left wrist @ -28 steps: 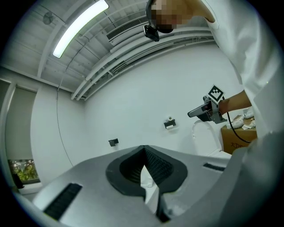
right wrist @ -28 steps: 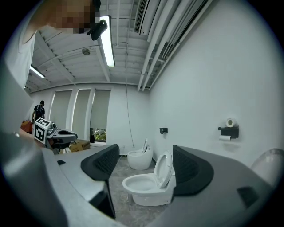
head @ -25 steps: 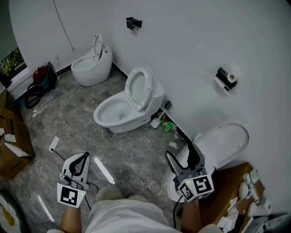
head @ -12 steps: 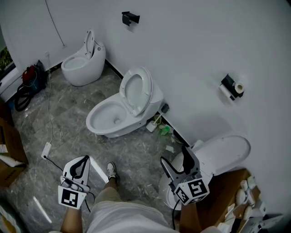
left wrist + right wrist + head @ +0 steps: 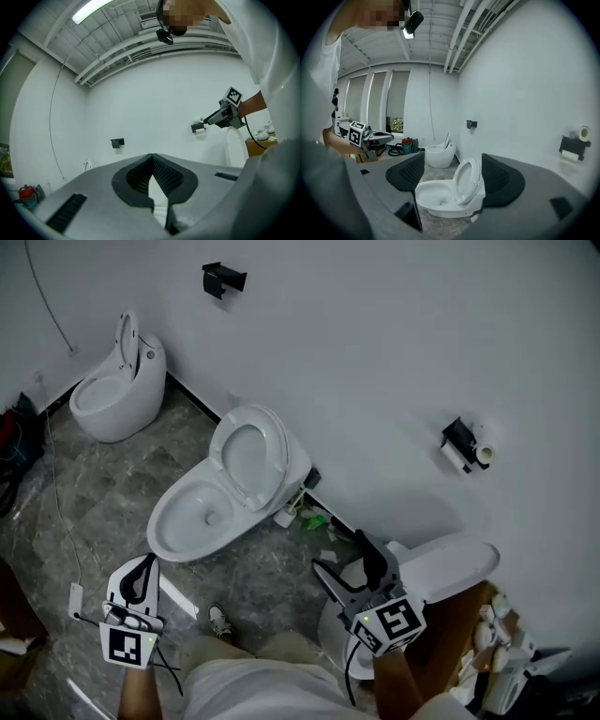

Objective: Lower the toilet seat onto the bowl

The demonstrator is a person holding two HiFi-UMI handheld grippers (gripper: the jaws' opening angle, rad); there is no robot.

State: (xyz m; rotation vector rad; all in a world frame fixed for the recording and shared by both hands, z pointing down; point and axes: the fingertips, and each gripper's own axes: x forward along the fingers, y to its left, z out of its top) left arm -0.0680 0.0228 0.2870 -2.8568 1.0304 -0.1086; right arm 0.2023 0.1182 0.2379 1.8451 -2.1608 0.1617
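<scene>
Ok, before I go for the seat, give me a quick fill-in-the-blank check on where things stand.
1. The middle toilet's seat is ___, not down on the bowl.
2. The jaws of the right hand-held gripper are ___, with nothing held between them.
3. The jaws of the left hand-held gripper are ___, tips together.

Missing words: raised; open; shut

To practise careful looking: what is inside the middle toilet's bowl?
The bowl shows only bare white porcelain and its drain; the seat stands raised. Under the rim cannot be seen.
</scene>
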